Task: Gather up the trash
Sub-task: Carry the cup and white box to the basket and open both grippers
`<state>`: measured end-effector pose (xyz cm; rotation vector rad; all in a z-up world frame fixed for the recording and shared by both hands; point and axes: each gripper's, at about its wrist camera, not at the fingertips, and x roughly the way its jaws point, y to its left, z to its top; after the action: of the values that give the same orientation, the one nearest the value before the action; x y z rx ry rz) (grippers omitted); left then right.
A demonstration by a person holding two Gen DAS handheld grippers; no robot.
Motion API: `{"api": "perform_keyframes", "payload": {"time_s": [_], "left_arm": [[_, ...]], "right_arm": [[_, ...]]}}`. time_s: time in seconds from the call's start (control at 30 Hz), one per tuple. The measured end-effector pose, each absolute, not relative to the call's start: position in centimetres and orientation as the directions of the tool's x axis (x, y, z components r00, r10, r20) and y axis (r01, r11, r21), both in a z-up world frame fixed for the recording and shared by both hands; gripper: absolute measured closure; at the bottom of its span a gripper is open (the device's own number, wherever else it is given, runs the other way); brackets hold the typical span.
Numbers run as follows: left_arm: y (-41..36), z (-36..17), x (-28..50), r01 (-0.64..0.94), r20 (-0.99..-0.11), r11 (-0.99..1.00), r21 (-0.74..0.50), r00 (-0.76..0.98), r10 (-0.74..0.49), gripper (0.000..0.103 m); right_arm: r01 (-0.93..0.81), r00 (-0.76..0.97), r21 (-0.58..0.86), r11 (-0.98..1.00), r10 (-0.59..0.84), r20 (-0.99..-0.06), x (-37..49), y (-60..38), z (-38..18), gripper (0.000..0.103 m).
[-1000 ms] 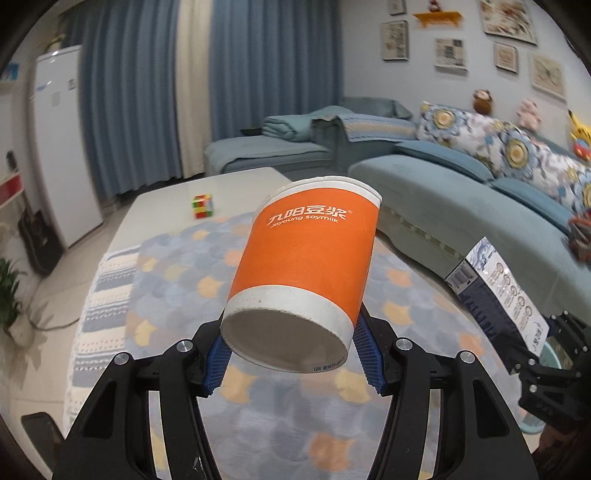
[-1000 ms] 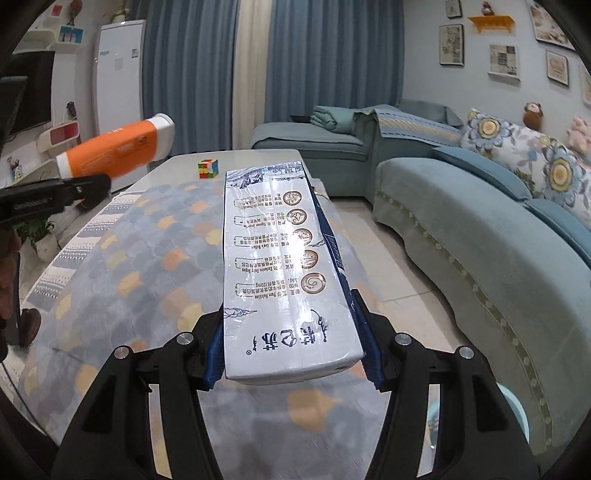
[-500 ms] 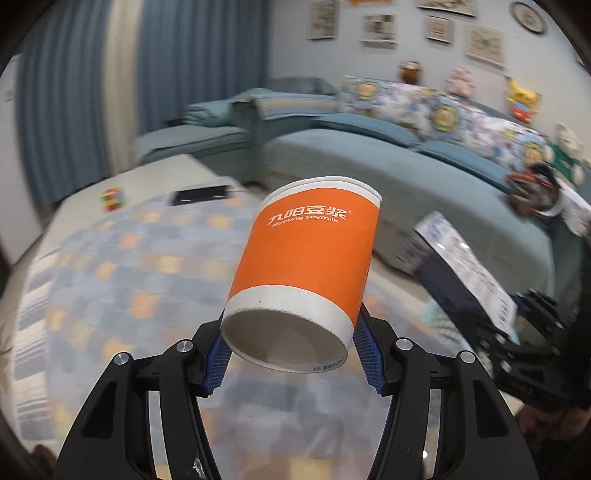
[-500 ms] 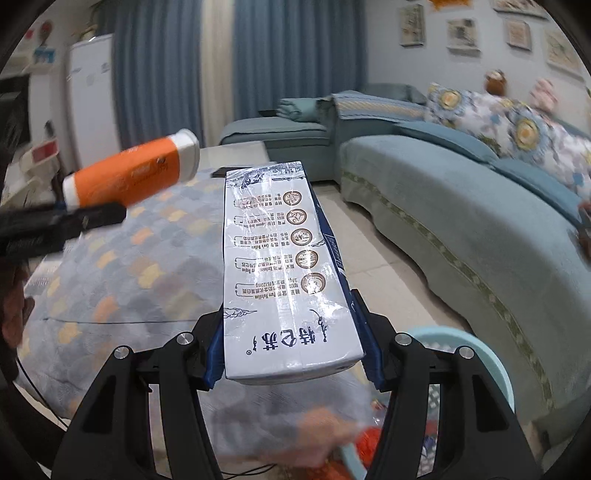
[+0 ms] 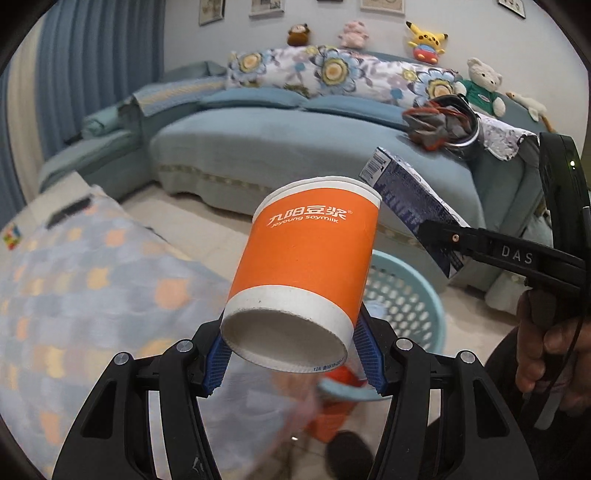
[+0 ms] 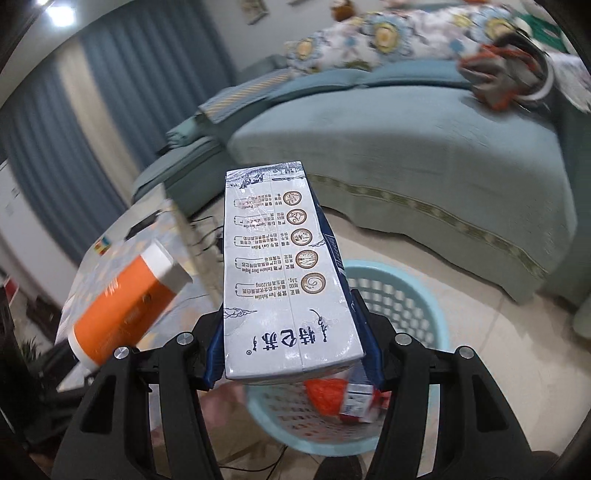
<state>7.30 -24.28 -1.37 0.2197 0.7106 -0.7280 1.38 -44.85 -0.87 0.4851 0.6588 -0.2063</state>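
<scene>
Both views have swung from the patterned table toward the blue sofa, and a light-blue basket now fills the lower centre. The left gripper clamps an orange cup, tilted, base toward the camera. The right gripper grips a milk carton lengthwise over the basket's near rim. Red wrappers lie inside; bare floor rings the basket.

A: Even indoor light, fairly bright; a ceiling lamp flares white far up-left of the carton; soft shadows only.

B: The carton is sharp; the sofa behind it smears with motion blur; below it the basket contents blur too.

A: In the left view the cup is crisp; the tablecloth left of it is soft; both frames bow, with black corners.
</scene>
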Motion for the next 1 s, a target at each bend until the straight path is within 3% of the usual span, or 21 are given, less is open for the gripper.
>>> {"api": "perform_keyframes", "payload": {"time_s": [0.3,1.0], "left_arm": [[-28.7,-3.9,7.9,0.702,-0.713,0.700,-0.134,0.422,-0.560,0.046],[-29.6,-4.5,8.5,0.694,-0.736,0.713,-0.099,0.431,-0.522,0.048]], "right_arm": [[0.418,0.721,0.410,0.811,-0.021,-0.692,1.4,-48.3,-2.9,0.048],[0.470,0.702,0.437,0.767,-0.024,-0.712,0.6,-49.8,-3.7,0.045]]}}
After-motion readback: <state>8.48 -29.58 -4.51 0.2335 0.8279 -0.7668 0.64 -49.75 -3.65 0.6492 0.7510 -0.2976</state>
